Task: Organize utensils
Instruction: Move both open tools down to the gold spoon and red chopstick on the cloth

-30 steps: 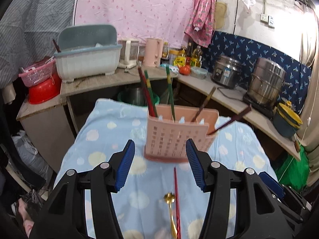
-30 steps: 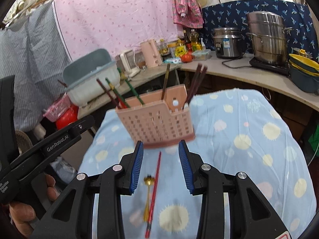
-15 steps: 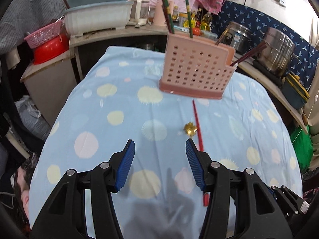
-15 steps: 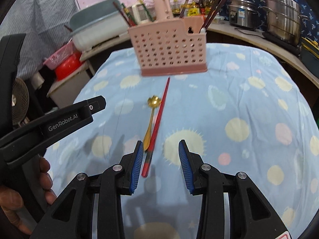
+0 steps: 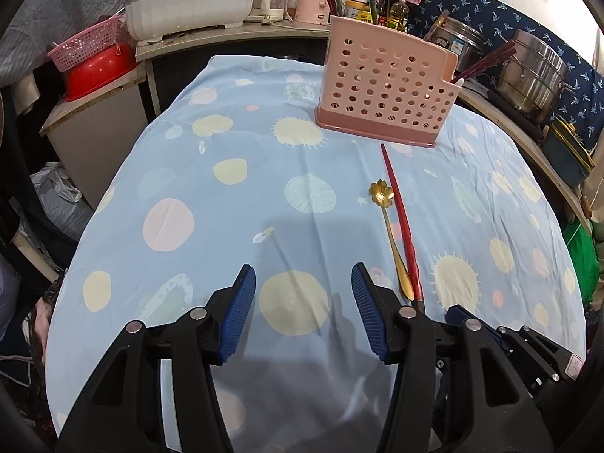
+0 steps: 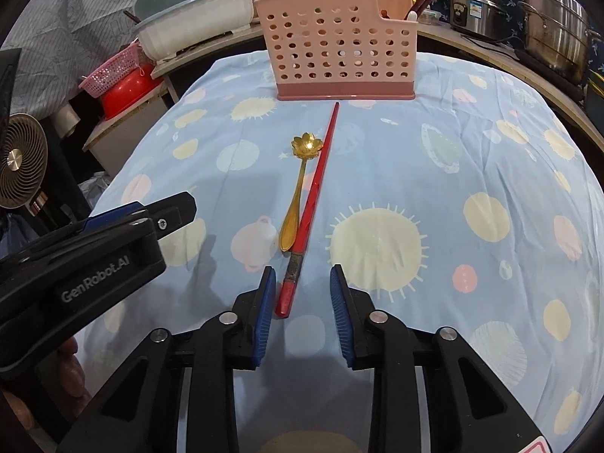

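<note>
A cluttered kitchen corner with counters, steel pots and a pink curtain surrounds a table spread with a light blue cloth [image 5: 226, 196] printed with pale suns and dots. At its far end stands a pink perforated plastic utensil holder [image 5: 385, 87] with several chopsticks sticking up out of it. Nearer the camera, a red chopstick [image 6: 315, 192] and a gold metal spoon with a flower-shaped bowl [image 6: 300, 185] lie side by side on the cloth, the spoon to the left and touching the stick along its handle. The left gripper [image 5: 304, 307] hovers low over the cloth, its blue-padded fingers wide apart and holding nothing; spoon and chopstick lie just right of its right finger. The right gripper [image 6: 300, 307] points straight at the holder with its fingers apart, and the thick near end of the chopstick lies between them, closer to the left pad [image 6: 264, 313]. Only the right wrist view shows a small fan [image 6: 20, 162] at the left and the left gripper's black body, held by a hand.
</note>
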`<state>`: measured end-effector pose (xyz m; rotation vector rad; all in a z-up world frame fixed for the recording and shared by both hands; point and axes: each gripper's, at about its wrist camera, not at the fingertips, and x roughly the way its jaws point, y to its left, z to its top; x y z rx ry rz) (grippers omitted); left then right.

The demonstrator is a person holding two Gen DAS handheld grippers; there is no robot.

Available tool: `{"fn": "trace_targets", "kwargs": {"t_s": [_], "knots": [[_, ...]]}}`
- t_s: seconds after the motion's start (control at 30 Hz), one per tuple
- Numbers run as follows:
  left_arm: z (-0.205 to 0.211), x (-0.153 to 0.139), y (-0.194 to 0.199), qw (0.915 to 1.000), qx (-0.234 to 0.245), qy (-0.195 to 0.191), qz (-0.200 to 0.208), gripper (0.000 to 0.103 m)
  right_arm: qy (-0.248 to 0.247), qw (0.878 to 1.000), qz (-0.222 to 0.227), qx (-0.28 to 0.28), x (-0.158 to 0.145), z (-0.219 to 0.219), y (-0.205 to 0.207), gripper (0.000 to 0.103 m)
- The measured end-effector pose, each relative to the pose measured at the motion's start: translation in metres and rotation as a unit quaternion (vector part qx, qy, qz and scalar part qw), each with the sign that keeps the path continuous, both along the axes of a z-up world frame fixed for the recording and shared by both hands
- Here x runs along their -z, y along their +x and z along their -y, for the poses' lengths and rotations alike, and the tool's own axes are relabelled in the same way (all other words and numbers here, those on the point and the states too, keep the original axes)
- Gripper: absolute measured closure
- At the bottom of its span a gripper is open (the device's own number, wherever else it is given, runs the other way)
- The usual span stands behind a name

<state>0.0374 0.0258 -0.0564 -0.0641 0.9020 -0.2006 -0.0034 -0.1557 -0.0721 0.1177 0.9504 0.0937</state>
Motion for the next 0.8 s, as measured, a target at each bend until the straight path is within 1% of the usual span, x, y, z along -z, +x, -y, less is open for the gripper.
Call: {"fn": "trace_targets", "kwargs": {"t_s": [0.07, 0.2, 0.23, 0.43, 0.63, 0.8], "knots": [[0.002, 0.001, -0.001, 1.0, 0.003, 0.001, 0.0, 0.053, 0.001, 1.0, -0.003, 0.002, 0.003, 0.002, 0.001, 0.08], [0.007, 0.003, -0.001, 0.9999, 0.011, -0.001, -0.003, 0.053, 0.002, 1.0, -0.006, 0.008, 0.006, 0.008, 0.002, 0.094], [0.008, 0.003, -0.002, 0.9999, 0.013, -0.001, -0.003, 0.053, 0.005, 1.0, -0.007, 0.011, 0.007, 0.011, 0.002, 0.095], [0.019, 0.005, -0.003, 0.9996, 0.026, -0.003, -0.009, 0.053, 0.009, 1.0, -0.001, 0.029, 0.007, 0.025, -0.001, 0.096], [0.03, 0.005, -0.001, 0.9989, 0.04, -0.018, -0.016, 0.053, 0.016, 0.999, 0.001, 0.05, 0.004, 0.041, -0.003, 0.096], [0.047, 0.01, 0.0, 0.9972, 0.062, -0.031, -0.029, 0.053, 0.02, 0.998, 0.003, 0.065, 0.003, 0.054, -0.006, 0.096]]}}
